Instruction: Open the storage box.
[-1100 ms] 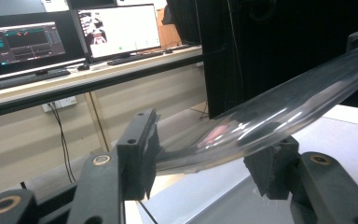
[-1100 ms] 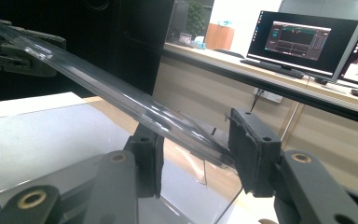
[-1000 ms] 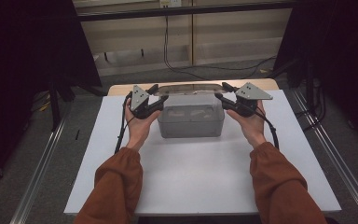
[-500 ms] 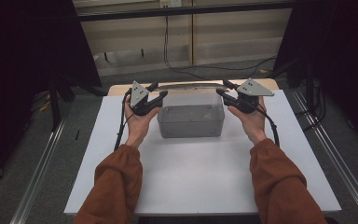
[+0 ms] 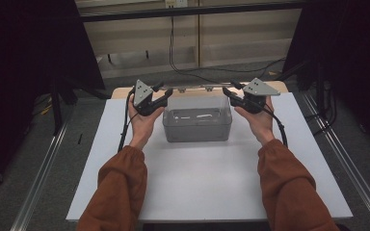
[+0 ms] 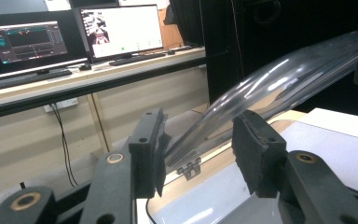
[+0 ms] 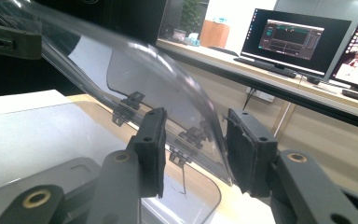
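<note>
Jaws, left: my left gripper (image 5: 165, 93) stands at a narrow-to-middling gap and has just been closing. The corner of the clear plastic hinged lid (image 6: 270, 84) runs between the pads. It lies against one pad with a gap showing at the other, so this is no firm pinch.
Jaws, right: my right gripper (image 5: 229, 92) has a similar gap and has just eased open a little. The lid's other corner (image 7: 135, 79) sits between its pads. I see no plain clamp there either.
Just changed: a second ago the lid lay flat on the grey translucent rectangular plastic box (image 5: 197, 127), with my grippers at its ends. Now it is swung up at the far side.
Meaning: I judge the opening nearly done. The lid has yet to be laid back or let go.
Box place: on the white table sheet (image 5: 197, 187), toward its far edge and between my hands.
Long axis: it runs left to right across the table, from one gripper to the other.
Facing: the box mouth points up. The raised lid stands along the far long side with its free edge uppermost, bowed and blurred in both gripper views.
</note>
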Available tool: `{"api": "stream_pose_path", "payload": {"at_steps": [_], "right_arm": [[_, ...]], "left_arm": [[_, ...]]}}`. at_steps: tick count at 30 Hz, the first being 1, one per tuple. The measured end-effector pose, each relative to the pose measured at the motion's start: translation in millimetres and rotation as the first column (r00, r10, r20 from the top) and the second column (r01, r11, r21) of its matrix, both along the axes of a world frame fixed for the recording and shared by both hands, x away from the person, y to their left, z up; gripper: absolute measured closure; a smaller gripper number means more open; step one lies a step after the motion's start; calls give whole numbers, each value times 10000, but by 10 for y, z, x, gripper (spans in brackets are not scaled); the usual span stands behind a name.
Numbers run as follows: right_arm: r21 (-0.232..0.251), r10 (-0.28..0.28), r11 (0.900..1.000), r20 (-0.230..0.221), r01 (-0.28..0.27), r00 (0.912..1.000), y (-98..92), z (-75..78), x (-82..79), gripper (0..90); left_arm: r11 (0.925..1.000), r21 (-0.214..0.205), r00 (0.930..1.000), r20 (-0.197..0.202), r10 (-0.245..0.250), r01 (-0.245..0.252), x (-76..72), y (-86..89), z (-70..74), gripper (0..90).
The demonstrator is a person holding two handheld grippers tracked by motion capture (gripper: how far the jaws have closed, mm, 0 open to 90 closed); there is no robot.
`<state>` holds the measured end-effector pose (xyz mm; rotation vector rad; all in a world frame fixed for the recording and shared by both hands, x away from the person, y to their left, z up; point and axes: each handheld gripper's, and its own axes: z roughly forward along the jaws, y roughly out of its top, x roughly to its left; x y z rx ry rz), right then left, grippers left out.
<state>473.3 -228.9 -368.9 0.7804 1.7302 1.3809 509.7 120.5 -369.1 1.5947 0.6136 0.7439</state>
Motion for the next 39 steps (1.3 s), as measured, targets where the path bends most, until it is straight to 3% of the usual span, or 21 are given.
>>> {"api": "stream_pose_path", "payload": {"at_steps": [10, 16, 25, 33, 37, 39], "right_arm": [[190, -286, 9994, -87, 287, 9996, -77, -80, 107, 565], [239, -168, 9996, -136, 171, 9998, -62, -59, 187, 558], [408, -160, 9990, -227, 169, 9996, -22, -148, 276, 594], [390, -169, 9991, -170, 176, 9997, -25, -124, 382, 663], [541, -118, 9985, -168, 127, 9998, -40, -134, 393, 675], [527, -100, 9985, -173, 109, 9998, -39, -128, 394, 679]], "left_arm": [[9999, 68, 10000, 34, 78, -78, 41, -9, 33, 560], [9999, 67, 9999, 62, 101, -101, 75, -13, 57, 569], [9998, 146, 9999, 61, 137, -138, 107, -6, 72, 579], [9994, -313, 9997, -178, 144, -150, 155, 15, 67, 602], [9994, -300, 9994, -305, 132, -141, 203, 17, 42, 595], [9998, -130, 9992, -378, 135, -140, 231, -1, 22, 540]]}}
